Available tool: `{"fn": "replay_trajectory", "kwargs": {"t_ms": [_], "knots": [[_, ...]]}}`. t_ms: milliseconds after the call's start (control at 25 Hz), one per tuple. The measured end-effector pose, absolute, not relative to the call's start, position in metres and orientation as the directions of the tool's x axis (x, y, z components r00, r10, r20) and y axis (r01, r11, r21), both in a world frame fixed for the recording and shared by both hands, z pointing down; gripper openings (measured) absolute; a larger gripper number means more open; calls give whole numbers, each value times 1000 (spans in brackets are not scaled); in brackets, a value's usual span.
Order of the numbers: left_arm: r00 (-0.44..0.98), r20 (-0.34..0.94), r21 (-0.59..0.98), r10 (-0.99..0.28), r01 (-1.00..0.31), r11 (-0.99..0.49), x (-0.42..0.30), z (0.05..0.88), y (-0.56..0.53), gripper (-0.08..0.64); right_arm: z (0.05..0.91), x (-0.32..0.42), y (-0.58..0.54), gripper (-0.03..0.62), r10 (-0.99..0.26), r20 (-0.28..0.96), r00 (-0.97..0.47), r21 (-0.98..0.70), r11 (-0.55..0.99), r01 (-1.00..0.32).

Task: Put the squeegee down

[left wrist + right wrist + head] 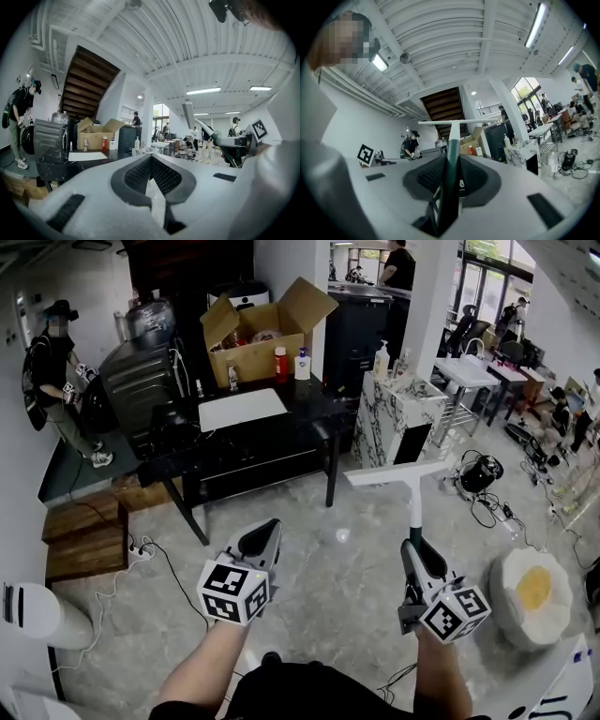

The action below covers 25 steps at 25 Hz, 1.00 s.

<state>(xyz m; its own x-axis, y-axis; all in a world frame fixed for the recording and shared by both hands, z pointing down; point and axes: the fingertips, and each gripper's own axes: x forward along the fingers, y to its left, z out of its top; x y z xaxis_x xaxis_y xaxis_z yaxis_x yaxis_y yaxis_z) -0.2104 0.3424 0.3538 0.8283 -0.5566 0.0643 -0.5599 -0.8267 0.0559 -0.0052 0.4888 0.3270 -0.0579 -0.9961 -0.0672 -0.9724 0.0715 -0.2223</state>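
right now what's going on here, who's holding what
A person holds a two-jaw gripper in each hand. The right gripper is shut on the green handle of the squeegee, holding it level above the grey floor with the white blade end out front. The left gripper is shut with nothing in it. The squeegee has not yet been put down.

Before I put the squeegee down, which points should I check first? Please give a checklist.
1. Grip: ok, the right gripper is closed on the squeegee handle.
2. Other hand free: ok, the left gripper has its jaws together, nothing between.
3. Bare place on the black table: ok, beside the white sheet.
4. Squeegee over the table: not ok, it is over the floor.
5. Table within reach: cannot tell.
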Motion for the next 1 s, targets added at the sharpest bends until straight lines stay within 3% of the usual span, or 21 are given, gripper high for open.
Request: {"fn": "replay_trajectory", "kwargs": {"t_ms": [480, 1000], "knots": [[836, 52, 69, -546, -549, -833, -188, 355, 348, 9, 333, 14, 496, 98, -996, -79, -53, -258, 71, -963], [838, 17, 101, -545, -544, -833, -151, 367, 239, 9, 343, 49, 389, 98, -998, -20, -52, -242, 55, -969]]}}
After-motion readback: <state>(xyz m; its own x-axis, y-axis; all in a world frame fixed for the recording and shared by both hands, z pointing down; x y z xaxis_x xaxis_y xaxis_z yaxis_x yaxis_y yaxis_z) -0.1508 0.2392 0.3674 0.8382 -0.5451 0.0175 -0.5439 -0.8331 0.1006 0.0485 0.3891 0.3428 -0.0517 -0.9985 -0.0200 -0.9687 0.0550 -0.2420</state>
